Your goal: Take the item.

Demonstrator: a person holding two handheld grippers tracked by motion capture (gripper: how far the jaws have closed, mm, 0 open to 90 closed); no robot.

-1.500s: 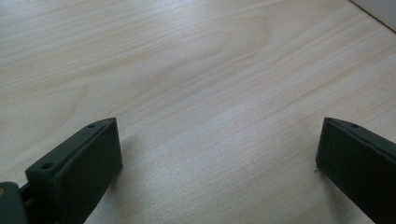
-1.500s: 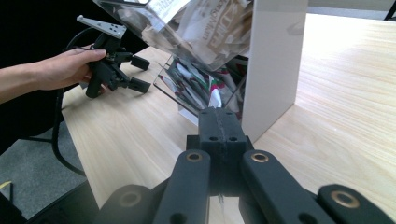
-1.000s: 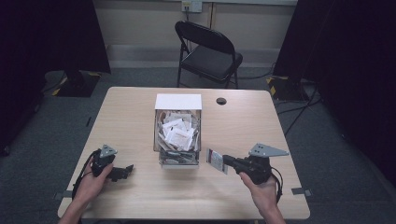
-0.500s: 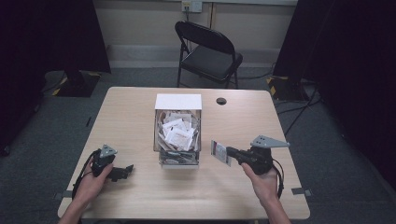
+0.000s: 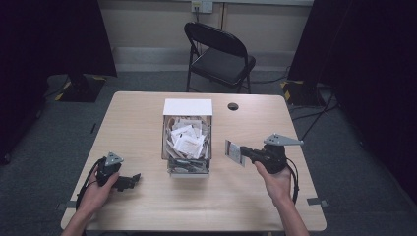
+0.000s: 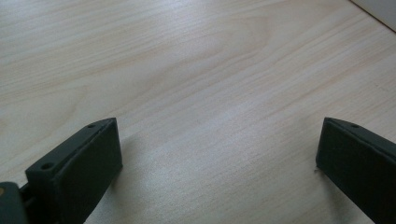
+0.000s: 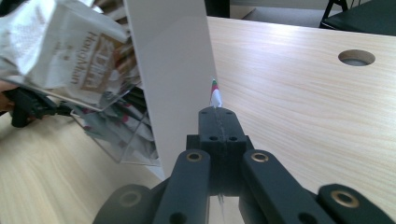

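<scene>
While my right gripper [image 5: 242, 153] pinches a flat printed sachet [image 5: 234, 152] edge-on above the table [image 5: 137, 123], toward its right edge, my left gripper [image 5: 129, 181] rests spread near the front-left corner. Mid-table, a clear box [image 5: 187, 142] of white sachets stands between both grippers.

Printed in brown on a silvery sachet [image 7: 70, 51] inside the clear box [image 7: 122, 140], far left: "Ultra". Above it, smaller lettering, roughly "HongMan", not surely legible.
</scene>
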